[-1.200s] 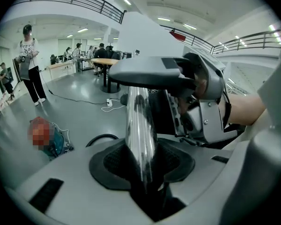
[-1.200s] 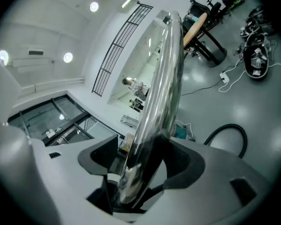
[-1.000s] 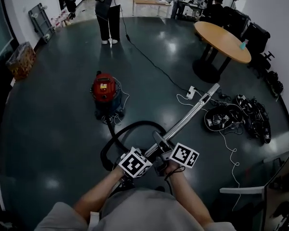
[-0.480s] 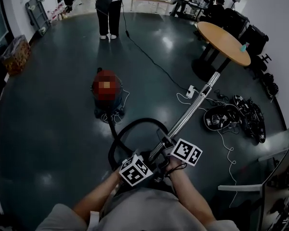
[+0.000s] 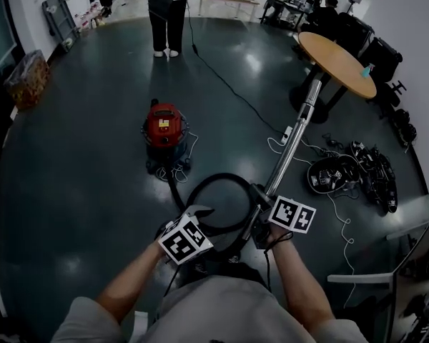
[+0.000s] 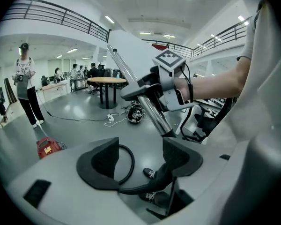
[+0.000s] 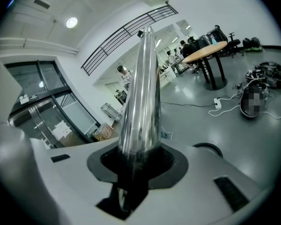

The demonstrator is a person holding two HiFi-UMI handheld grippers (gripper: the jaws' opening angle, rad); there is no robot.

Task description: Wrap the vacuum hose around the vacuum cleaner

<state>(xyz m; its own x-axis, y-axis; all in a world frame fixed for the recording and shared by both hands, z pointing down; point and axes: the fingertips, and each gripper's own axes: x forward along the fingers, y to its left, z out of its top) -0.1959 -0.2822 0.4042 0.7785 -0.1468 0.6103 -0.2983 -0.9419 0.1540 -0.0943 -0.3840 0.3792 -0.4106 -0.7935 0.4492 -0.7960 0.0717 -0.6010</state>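
The left gripper (image 6: 140,158) has just been opening; its jaws stand wide apart, and the black hose (image 6: 164,175) passes between them, close to the right pad, unpressed. The right gripper (image 7: 138,161) has just been closing and is clamped on the one metal wand (image 7: 140,102), which slants up and away across the floor. In the head view the hose (image 5: 200,186) curls in a single loop just ahead of both grippers and runs back to the one red vacuum cleaner (image 5: 164,127), which stands apart on the dark floor. Right of the wand lie a white power strip (image 5: 287,134) and a heap of black gear (image 5: 357,174). Beyond stands one round table (image 5: 336,52). A patterned box (image 5: 25,77) sits by the left wall; its contents cannot be made out.
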